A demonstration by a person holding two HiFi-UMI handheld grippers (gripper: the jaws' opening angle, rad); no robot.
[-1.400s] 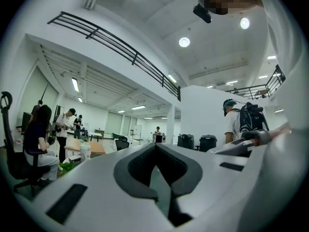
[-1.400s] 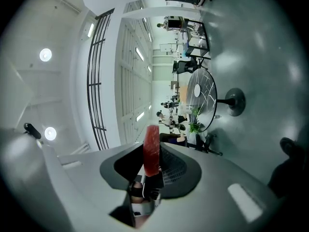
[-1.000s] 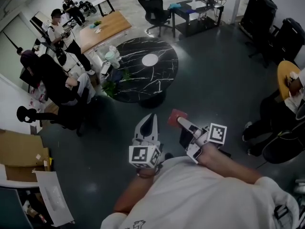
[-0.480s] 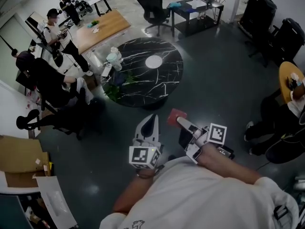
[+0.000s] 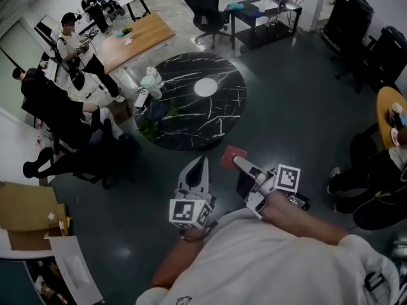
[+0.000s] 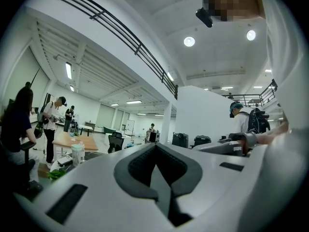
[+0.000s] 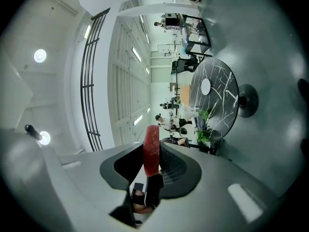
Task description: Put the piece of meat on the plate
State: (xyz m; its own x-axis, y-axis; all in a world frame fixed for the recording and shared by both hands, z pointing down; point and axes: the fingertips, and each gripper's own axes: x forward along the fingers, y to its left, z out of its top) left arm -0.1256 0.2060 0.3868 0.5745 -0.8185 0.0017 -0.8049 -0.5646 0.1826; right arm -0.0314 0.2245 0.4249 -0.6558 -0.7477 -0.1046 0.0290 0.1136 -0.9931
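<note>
In the head view my right gripper (image 5: 236,159) is shut on a flat red piece of meat (image 5: 233,156), held level above the dark floor. The right gripper view shows the meat (image 7: 151,146) edge-on, pinched between the pads. My left gripper (image 5: 203,161) is beside it, shut with nothing in it; in the left gripper view its pads (image 6: 145,166) meet. Ahead stands a round black marble table (image 5: 184,116) with a white plate (image 5: 205,88) at its middle. The right gripper view also shows this plate (image 7: 206,86). Both grippers are well short of the table.
A green plant (image 5: 147,118) and a pale bottle (image 5: 149,79) are at the table's left edge. Several people (image 5: 60,103) are at the left near a wooden table (image 5: 137,37). Office chairs (image 5: 206,11), a desk, cardboard boxes (image 5: 25,211) and an orange table (image 5: 386,107) ring the floor.
The round table and plate sit slightly nearer in the head view. Both grippers keep the same pose and the meat stays pinched in the right one.
</note>
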